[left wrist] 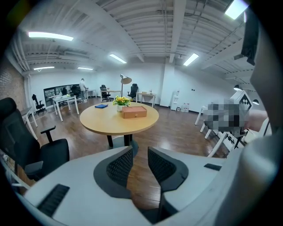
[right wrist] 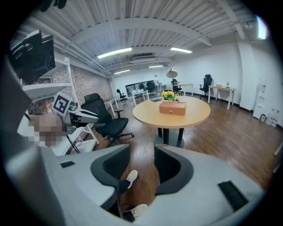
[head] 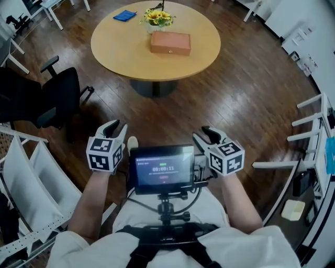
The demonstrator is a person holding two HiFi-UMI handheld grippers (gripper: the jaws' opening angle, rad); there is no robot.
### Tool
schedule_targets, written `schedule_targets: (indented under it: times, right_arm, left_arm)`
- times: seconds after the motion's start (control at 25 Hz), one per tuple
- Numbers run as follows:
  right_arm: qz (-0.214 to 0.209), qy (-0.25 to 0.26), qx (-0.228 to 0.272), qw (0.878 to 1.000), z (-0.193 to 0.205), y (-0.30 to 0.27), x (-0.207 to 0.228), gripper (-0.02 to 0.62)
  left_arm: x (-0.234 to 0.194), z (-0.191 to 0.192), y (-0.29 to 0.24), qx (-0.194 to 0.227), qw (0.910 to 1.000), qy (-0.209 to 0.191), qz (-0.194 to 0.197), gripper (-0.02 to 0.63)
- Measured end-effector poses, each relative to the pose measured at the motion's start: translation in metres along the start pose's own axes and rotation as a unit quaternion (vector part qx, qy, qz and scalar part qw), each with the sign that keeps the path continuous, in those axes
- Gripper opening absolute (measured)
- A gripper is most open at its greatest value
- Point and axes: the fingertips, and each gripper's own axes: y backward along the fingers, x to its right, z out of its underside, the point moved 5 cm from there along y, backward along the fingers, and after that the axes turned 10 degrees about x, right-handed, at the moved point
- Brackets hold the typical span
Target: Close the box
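Note:
A brown box point(head: 170, 43) with its lid down lies on the round wooden table point(head: 120, 52) far ahead; it also shows as the box point(left wrist: 134, 112) in the left gripper view and as the box point(right wrist: 173, 108) in the right gripper view. My left gripper point(head: 113, 128) is held near my body at the left of a mounted screen, jaws apart with only floor between them point(left wrist: 139, 164). My right gripper point(head: 204, 134) is at the screen's right, also open and holding nothing point(right wrist: 142, 164). Both are well short of the table.
A vase of yellow flowers point(head: 157, 19) and a blue item point(head: 124, 15) sit on the table behind the box. A black office chair point(head: 49, 97) stands at the left, white racks point(head: 26, 172) at the near left and a white frame point(head: 309, 141) at the right. Wooden floor point(head: 230, 99) lies between me and the table.

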Motion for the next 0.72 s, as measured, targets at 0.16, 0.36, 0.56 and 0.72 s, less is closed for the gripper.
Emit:
schedule_targets:
  times: [0.16,0.36,0.56,0.72]
  right_arm:
    - [0.000,0.006,0.006,1.000,0.008,0.029,0.005,0.179]
    - [-0.007,0.008,0.016,1.000,0.004,0.033,0.001,0.179]
    - [-0.007,0.010,0.022,1.000,0.007,0.038,-0.008,0.179]
    - [-0.001,0.006,0.027,1.000,0.012,0.044,-0.006,0.179]
  left_arm:
    - [0.019,-0.002,0.017,0.006,0.9999,0.004,-0.010,0.106]
    - [0.017,-0.009,0.029,0.006,0.9997,-0.002,-0.024,0.106]
    - [0.020,-0.012,0.038,0.007,0.9997,-0.009,-0.022,0.106]
    - [0.028,-0.015,0.037,0.004,0.9998,-0.015,-0.014,0.106]
